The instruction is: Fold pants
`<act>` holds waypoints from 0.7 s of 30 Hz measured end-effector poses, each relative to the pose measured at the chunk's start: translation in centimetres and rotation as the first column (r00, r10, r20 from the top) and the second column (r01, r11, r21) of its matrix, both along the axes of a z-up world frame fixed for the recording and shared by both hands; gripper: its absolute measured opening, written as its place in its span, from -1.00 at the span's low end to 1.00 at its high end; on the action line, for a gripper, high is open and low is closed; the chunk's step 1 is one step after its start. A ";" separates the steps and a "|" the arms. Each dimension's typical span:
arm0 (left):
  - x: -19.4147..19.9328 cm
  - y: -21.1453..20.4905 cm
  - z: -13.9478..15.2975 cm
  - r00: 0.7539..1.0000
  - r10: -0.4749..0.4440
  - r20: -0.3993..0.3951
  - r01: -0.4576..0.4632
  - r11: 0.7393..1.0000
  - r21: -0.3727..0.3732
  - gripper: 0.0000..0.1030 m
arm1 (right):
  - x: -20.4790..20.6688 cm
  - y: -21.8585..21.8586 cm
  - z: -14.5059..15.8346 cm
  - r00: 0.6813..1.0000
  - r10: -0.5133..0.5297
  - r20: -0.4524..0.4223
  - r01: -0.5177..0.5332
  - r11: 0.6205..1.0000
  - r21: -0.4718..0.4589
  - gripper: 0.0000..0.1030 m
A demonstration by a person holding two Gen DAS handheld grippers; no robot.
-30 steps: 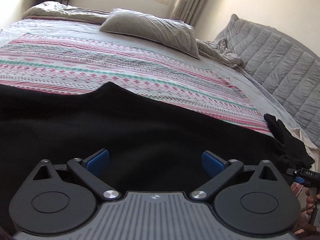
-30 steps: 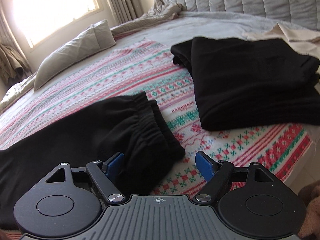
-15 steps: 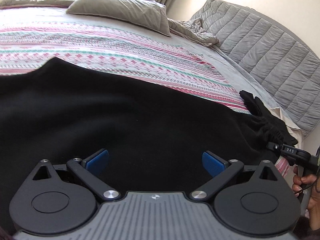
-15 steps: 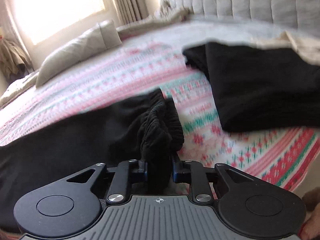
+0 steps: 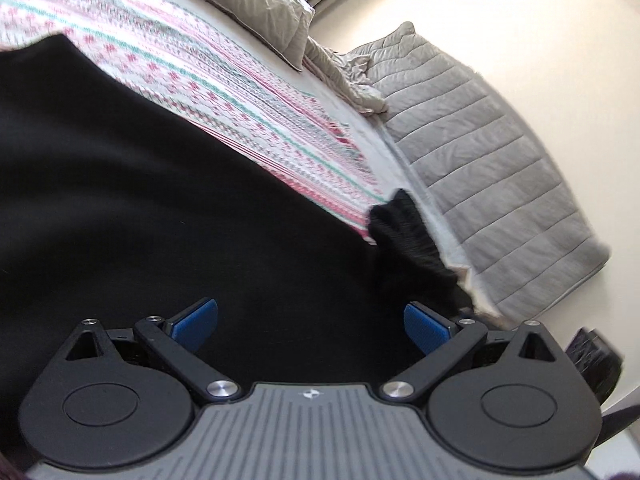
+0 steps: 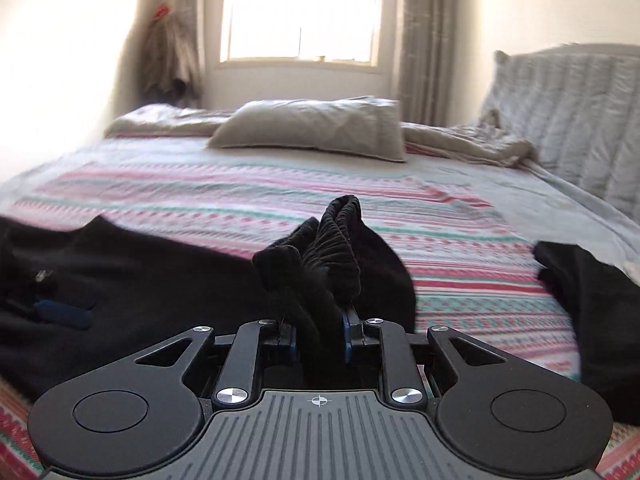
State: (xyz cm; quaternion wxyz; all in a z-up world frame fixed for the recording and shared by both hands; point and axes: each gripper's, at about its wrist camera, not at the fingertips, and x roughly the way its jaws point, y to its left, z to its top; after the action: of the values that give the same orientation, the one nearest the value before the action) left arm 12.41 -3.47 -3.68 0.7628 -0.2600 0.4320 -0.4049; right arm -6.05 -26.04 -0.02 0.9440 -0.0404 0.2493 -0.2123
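Both grippers, left and right, show matte black linkage arms with silver screws, blue ribbed pads, round black discs, and grey ridged housings.

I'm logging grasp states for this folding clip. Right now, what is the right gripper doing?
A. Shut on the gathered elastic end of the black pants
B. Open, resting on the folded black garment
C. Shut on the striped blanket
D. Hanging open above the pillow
A. In the right wrist view the right gripper has its blue pads pressed in on the bunched ribbed end of the black pants, lifted above the striped blanket.
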 end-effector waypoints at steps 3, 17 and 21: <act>0.3 -0.1 -0.6 0.998 -0.005 -0.063 0.000 0.998 -0.069 1.00 | 1.6 1.8 -0.8 0.998 0.052 -0.044 -0.052 0.999 -0.002 -0.62; 1.8 -1.3 -1.3 0.981 0.008 -0.195 -0.048 0.978 -0.202 1.00 | 3.2 6.6 -3.9 0.963 0.206 -0.175 -0.222 0.972 -0.077 -0.55; 1.9 -2.1 -1.4 0.982 0.010 -0.188 -0.046 0.981 -0.188 1.00 | 3.0 5.8 -3.5 0.961 0.224 -0.161 -0.233 0.972 -0.039 -0.54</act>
State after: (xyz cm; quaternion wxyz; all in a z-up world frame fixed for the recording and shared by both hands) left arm 14.32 -5.59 -5.06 0.6961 -0.3750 0.4566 -0.4079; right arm -3.05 -20.27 -3.48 0.9384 -0.1124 0.3094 -0.1051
